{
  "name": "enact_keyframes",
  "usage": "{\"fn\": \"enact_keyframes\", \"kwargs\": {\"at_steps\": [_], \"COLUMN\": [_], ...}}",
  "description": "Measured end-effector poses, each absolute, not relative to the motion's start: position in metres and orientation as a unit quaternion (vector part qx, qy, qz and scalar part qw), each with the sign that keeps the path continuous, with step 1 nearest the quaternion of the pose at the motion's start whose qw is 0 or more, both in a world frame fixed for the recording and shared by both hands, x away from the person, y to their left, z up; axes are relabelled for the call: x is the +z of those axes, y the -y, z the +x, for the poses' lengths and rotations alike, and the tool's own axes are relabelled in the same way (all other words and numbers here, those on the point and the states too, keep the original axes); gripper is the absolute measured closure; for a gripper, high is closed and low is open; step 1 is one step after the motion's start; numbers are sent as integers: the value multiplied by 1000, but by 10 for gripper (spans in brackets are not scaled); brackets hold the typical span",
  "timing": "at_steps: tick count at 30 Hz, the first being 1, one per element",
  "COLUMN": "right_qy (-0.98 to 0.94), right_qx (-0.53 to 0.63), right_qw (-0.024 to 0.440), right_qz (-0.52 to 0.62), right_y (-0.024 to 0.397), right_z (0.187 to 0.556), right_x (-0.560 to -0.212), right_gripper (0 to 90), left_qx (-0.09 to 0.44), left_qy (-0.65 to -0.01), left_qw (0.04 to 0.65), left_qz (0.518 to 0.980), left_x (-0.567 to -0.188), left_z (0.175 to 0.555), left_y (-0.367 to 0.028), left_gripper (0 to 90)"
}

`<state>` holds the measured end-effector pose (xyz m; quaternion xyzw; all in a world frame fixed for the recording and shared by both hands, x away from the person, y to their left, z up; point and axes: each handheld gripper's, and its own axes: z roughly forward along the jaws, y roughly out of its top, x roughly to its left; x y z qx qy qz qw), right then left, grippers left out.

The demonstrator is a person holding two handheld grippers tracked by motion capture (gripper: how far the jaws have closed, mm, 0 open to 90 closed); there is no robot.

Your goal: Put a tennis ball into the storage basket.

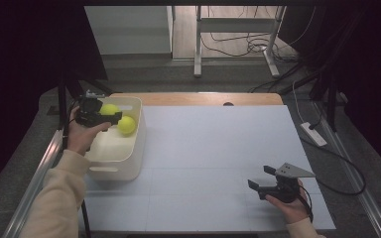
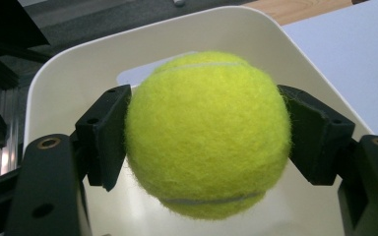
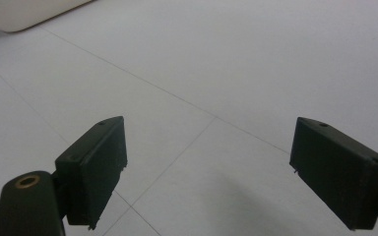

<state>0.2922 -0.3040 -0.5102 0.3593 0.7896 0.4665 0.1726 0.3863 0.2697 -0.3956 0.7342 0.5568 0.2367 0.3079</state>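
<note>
Left tool (image 2: 206,142) pinches a ball (image 2: 207,133) over the bin (image 1: 129,153) at far left, beside a second ball (image 1: 127,125). Step in hand — deposit or removal, unclear. Next: lower, spread jaws. Right tool (image 3: 211,172) — spread, idle above the tabletop (image 1: 218,148).

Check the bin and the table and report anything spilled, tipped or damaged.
Nothing stands out. The white bin sits upright at the table's left edge, one tennis ball lies inside it, and the left gripper is shut on a second, intact ball over the bin.
</note>
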Motion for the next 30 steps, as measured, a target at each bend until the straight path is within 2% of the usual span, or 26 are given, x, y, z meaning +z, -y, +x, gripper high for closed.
{"fn": "enact_keyframes", "kwargs": {"at_steps": [11,14,20,30], "right_qy": [-790,-790,-790,-790], "right_qx": [466,466,466,466], "right_qw": [172,172,174,174], "right_qz": [358,359,358,359], "right_y": [304,304,304,303], "right_z": [292,292,292,292], "right_x": [-510,-510,-510,-510], "right_gripper": [143,143,143,143], "left_qx": [219,222,217,202], "left_qy": [-561,-563,-560,-543], "left_qw": [298,304,341,387], "left_qz": [741,736,723,717], "left_x": [-402,-402,-392,-387], "left_z": [388,387,379,365], "left_y": [-270,-271,-273,-272], "left_gripper": [261,225,159,160]}}
